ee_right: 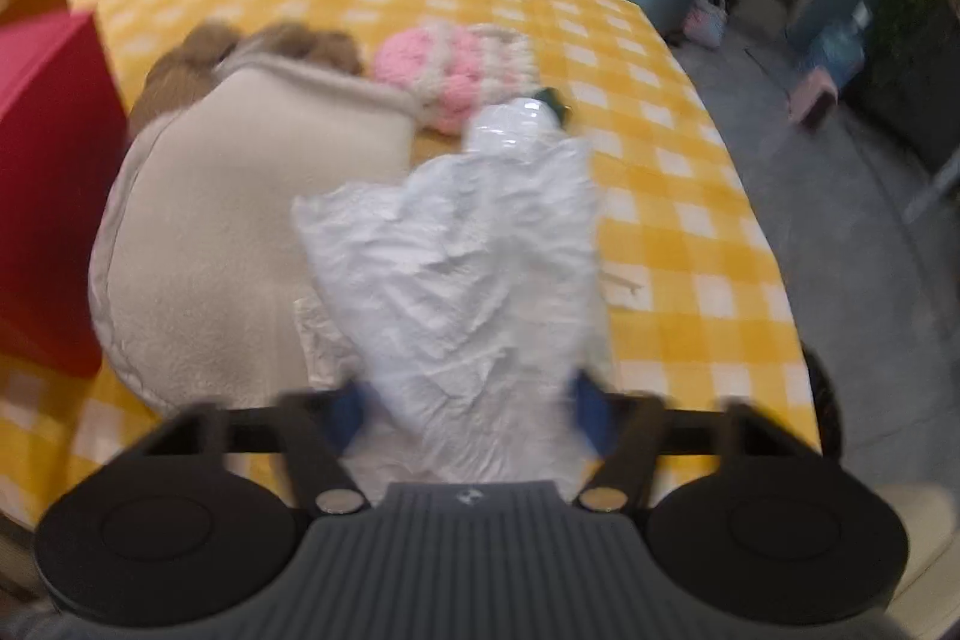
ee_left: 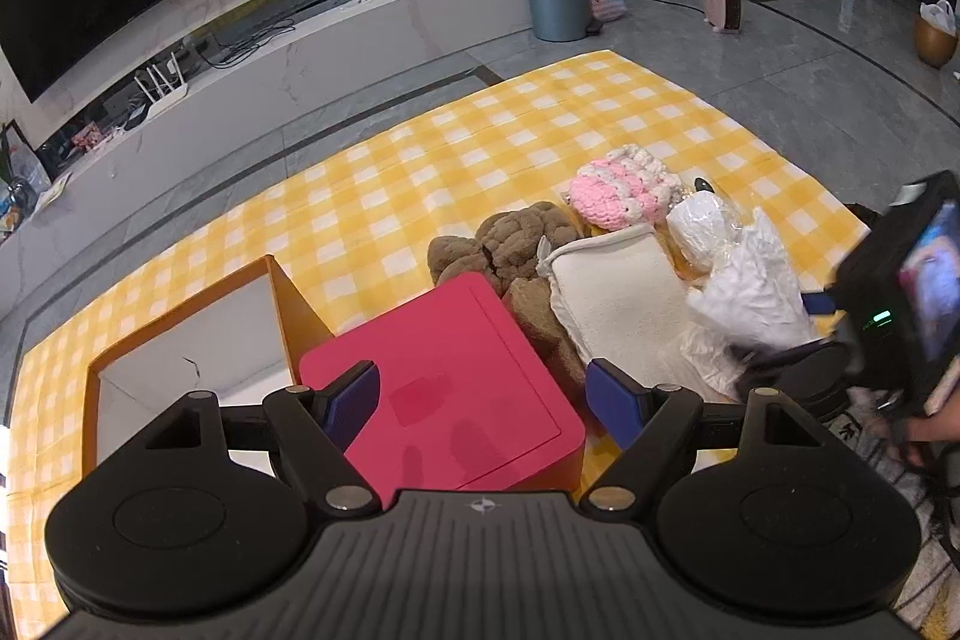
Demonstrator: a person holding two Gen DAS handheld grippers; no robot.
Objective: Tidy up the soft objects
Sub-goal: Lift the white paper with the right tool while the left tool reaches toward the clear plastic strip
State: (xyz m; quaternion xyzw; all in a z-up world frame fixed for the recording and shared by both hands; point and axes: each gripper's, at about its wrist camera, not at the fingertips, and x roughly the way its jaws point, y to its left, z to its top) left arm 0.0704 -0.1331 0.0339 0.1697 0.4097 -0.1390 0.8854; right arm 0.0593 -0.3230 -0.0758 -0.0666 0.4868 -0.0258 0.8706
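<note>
Soft objects: a crumpled white plastic bag [ee_right: 474,268] is flanked by the right gripper [ee_right: 471,409] at the near end of the pile on the yellow checked cloth [ee_right: 678,196]; whether the pads press it cannot be told through blur. Pick-up step judged in hand. Left gripper [ee_left: 483,403] is held wide, empty, over the pink lid [ee_left: 456,388]. Next: firm closure, then carriage to the open orange box [ee_left: 180,334], cut off by the lid

A yellow-and-white checked cloth [ee_left: 480,148] covers the table. On it lie a brown plush [ee_left: 516,244], a pink-and-white knit [ee_left: 618,190], a cream pouch [ee_left: 618,304], a white crinkled bag [ee_right: 480,268], a magenta lid [ee_left: 450,388] and an orange box [ee_left: 288,304] with a white inside. The tools' pads [ee_left: 354,400] are blue.
</note>
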